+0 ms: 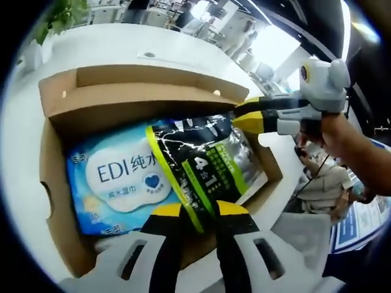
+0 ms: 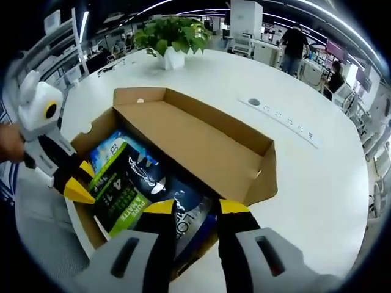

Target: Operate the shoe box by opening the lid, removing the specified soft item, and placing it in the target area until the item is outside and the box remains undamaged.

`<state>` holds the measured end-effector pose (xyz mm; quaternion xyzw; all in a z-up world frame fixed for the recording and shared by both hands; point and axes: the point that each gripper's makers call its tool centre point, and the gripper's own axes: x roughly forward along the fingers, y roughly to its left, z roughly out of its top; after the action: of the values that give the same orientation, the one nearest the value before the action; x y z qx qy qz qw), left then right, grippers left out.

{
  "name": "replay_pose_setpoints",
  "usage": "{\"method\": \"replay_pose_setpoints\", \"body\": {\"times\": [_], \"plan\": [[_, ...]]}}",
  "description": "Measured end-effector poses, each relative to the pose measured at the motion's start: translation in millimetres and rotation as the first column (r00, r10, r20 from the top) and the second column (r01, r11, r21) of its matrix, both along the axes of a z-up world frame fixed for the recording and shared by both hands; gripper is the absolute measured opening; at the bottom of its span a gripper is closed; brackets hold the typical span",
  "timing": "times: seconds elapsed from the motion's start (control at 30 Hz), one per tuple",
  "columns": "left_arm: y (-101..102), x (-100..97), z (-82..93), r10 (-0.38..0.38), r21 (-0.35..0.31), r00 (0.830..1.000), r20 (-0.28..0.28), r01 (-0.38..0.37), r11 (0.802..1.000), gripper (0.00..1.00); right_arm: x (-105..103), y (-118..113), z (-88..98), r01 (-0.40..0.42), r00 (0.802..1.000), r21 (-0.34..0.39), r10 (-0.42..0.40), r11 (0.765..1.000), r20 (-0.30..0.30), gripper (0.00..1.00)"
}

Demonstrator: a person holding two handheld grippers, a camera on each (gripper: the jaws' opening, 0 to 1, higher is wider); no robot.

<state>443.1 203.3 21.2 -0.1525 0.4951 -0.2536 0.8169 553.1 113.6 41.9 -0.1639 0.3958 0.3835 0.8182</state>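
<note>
An open cardboard shoe box (image 1: 61, 104) (image 2: 201, 140) lies on a white table with its lid folded back. Inside are a blue wet-wipe pack (image 1: 122, 177) (image 2: 110, 149) and, on top of it, a black and green soft pack (image 1: 201, 159) (image 2: 140, 177). My left gripper (image 1: 200, 210) (image 2: 78, 180) is closed on the pack's green-striped end at the box's edge. My right gripper (image 2: 197, 207) (image 1: 244, 114) pinches the opposite, shiny end. The pack stretches between both grippers, slightly raised over the blue pack.
A potted plant (image 2: 171, 33) stands at the far end of the white table (image 2: 317, 183), and a socket strip (image 2: 287, 122) is set into its top beyond the box. A person's hand (image 1: 348, 134) holds the right gripper. People sit and stand in the office behind.
</note>
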Motion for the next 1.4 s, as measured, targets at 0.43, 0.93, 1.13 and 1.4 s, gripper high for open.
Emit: {"method": "replay_pose_setpoints", "body": {"times": [0.43,0.93,1.13,1.4], "plan": [[1,3.4,2.3,-0.006,0.008,1.000,0.004,0.006,1.000,0.00,0,1,-0.6,0.003,1.000,0.013,-0.002,1.000,-0.012,0.23],[21,2.0,2.3,0.007,0.047,1.000,0.009,-0.008,0.999,0.00,-14,7,-8.7,0.021,0.993,0.046,-0.016,0.999,-0.120,0.17],[26,1.9,0.6,0.008,0.054,1.000,0.008,-0.009,0.999,0.00,-7,6,-7.5,0.079,0.991,0.061,-0.072,0.995,-0.112,0.17],[27,0.2,0.2,0.006,0.053,1.000,0.005,-0.006,0.999,0.00,-16,13,-15.8,0.068,0.983,0.076,-0.054,0.995,-0.177,0.15]]}}
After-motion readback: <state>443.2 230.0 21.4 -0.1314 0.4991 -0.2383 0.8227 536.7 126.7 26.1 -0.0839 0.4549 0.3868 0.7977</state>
